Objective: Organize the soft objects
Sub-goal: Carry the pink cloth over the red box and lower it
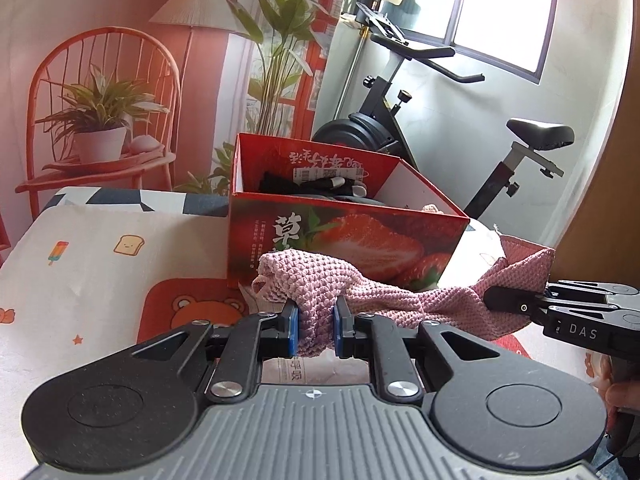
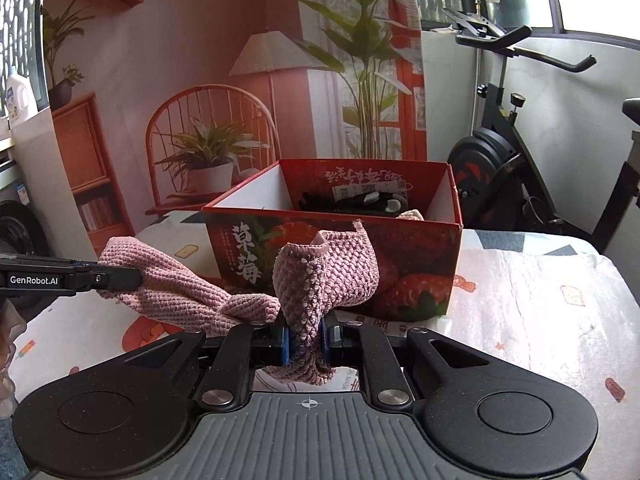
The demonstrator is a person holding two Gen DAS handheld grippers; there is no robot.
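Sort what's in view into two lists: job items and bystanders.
Job items:
- pink knitted cloth, clamped between left gripper and right gripper
- red strawberry-print cardboard box
- black gloves in the box

Bystanders:
- black exercise bike
- cartoon-print tablecloth
- white detergent jug

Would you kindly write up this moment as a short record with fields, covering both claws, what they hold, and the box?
held item: pink knitted cloth, stretched between both claws, off the table
left claw: shut on one end of the cloth
right claw: shut on the other end
container: red strawberry box, open top, standing just behind the cloth
box contents: dark items; another pinkish piece at the near wall
surface: cartoon-print tablecloth
task state: cloth not yet in the box
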